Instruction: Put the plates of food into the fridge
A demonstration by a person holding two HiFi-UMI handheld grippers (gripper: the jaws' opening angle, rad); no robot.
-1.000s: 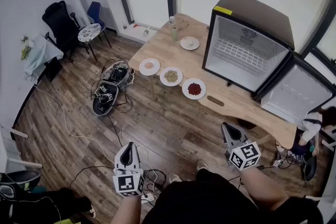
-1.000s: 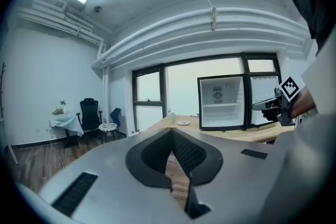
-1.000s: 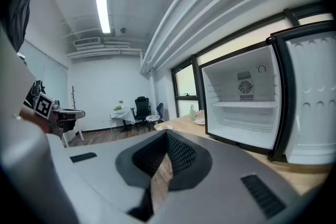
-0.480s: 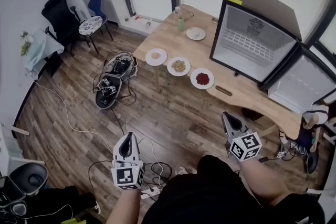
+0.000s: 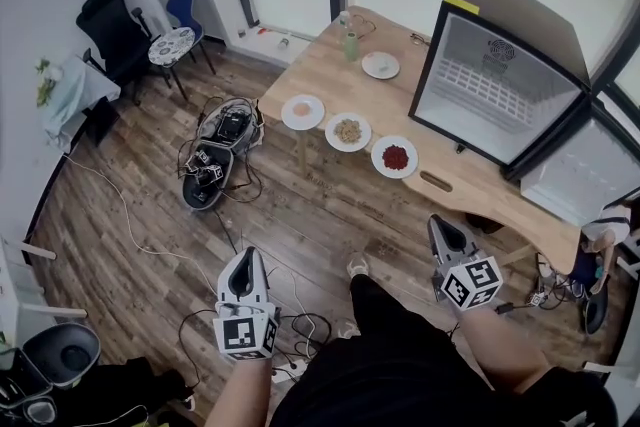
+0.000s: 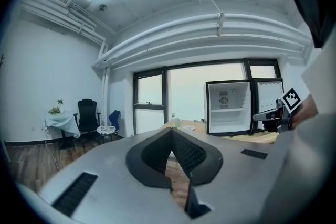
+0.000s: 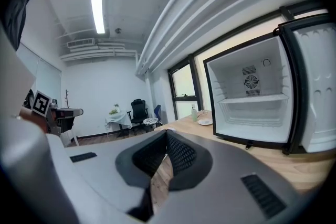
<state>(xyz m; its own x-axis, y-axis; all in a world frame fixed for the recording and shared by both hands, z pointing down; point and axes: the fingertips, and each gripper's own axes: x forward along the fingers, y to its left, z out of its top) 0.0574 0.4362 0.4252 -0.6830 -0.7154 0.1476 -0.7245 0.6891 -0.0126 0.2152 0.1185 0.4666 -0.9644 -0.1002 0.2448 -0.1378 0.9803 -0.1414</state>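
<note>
My left gripper and right gripper hover above the wooden floor, both jaws closed on nothing. Well ahead on the worktop sit the red-food plate, beige-food plate and pink-food plate in a row, with a fourth plate behind them — all just beside the open fridge

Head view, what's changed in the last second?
The person has stepped forward, one shoe now ahead. Nothing grabbed or released. Left gripper and right gripper stay shut, empty; plates stay on the table, fridge open.
</note>
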